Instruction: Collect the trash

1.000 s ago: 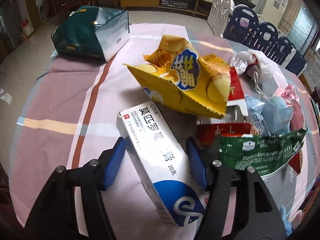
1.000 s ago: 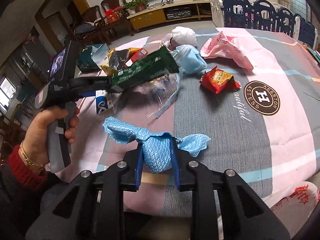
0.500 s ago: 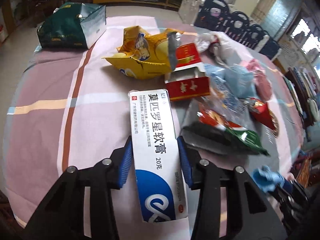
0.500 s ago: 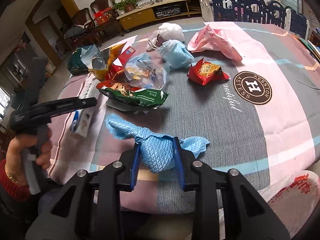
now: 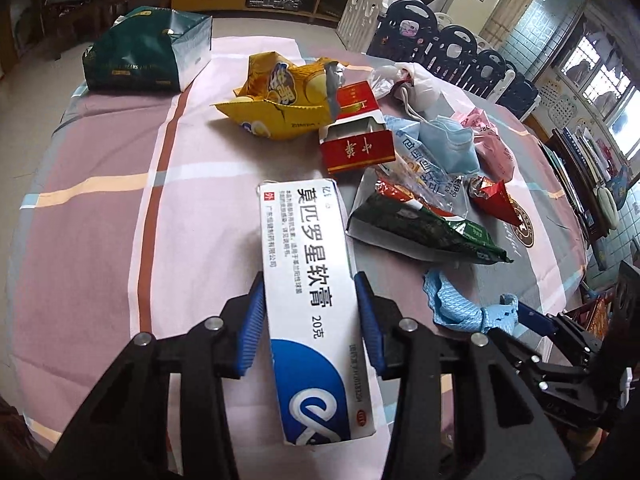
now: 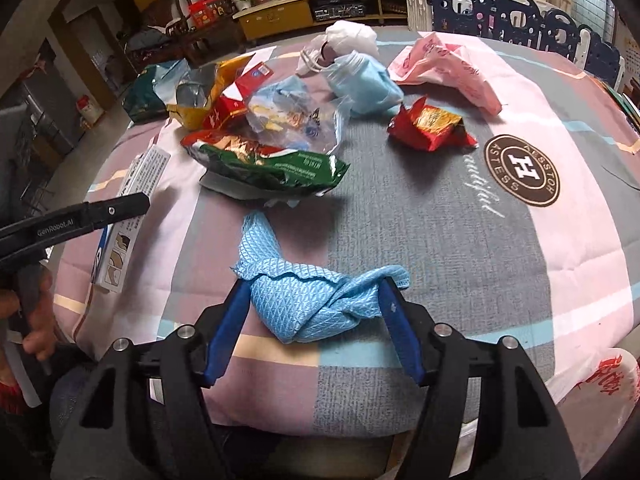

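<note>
While clamped on the white ointment box (image 5: 316, 304), left gripper (image 5: 316, 320), box above the striped tablecloth (image 5: 100, 208), green snack bag (image 5: 420, 228) just beside. From the right wrist: right gripper (image 6: 314, 320) spread wide around blue cloth (image 6: 316, 300) resting on tablecloth, pads barely touching.

Worktop (image 6: 460, 240) wearing a striped pink-grey cloth with a round logo. Lying on it: green snack bag (image 6: 272, 166), yellow chip bag (image 5: 280, 100), red carton (image 5: 356, 148), red wrapper (image 6: 432, 126), pink bag (image 6: 444, 68), blue mask (image 5: 448, 142), dark green bag (image 5: 148, 56).
</note>
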